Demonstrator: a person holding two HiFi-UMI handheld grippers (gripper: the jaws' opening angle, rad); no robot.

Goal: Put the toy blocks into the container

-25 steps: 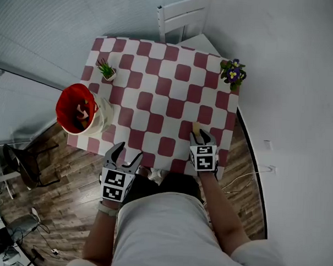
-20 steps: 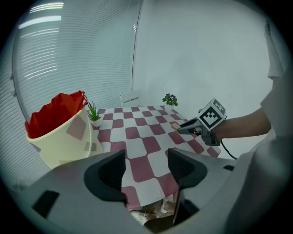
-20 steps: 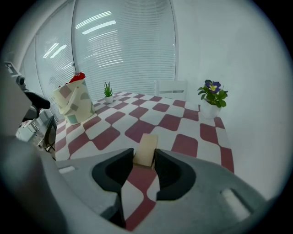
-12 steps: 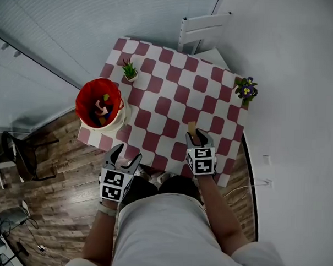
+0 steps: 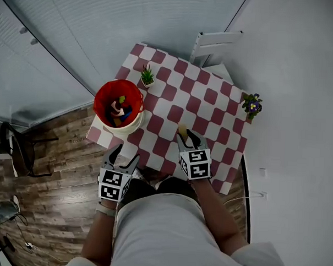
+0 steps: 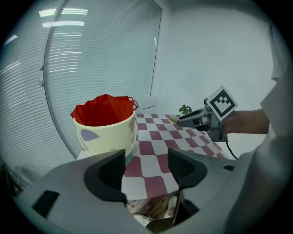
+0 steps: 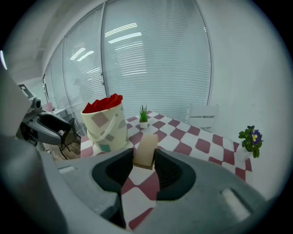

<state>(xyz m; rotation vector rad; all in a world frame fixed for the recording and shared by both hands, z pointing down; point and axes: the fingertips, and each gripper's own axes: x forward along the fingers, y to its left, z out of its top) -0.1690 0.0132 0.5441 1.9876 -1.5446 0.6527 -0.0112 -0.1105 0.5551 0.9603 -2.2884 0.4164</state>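
A cream bucket (image 5: 119, 108) with a red liner stands on the checked table's (image 5: 211, 112) near-left corner and holds several coloured toy blocks (image 5: 119, 111). My right gripper (image 5: 185, 136) hovers over the table to the right of the bucket, shut on a tan wooden block (image 7: 146, 150) that sticks out between its jaws. My left gripper (image 5: 121, 156) stays open and empty just off the table's near edge, below the bucket (image 6: 105, 127). In the left gripper view the right gripper (image 6: 194, 119) shows over the table.
A small green plant (image 5: 147, 77) stands behind the bucket, and a purple-flowered pot (image 5: 252, 105) sits at the table's right edge. A white chair (image 5: 215, 45) is at the far side. Wooden floor (image 5: 49, 174) and a dark chair (image 5: 20, 148) lie to the left.
The head view has swung, so table and bucket now sit further right and lower. My right gripper has carried the tan block leftward, closer to the bucket. The left gripper is still open.
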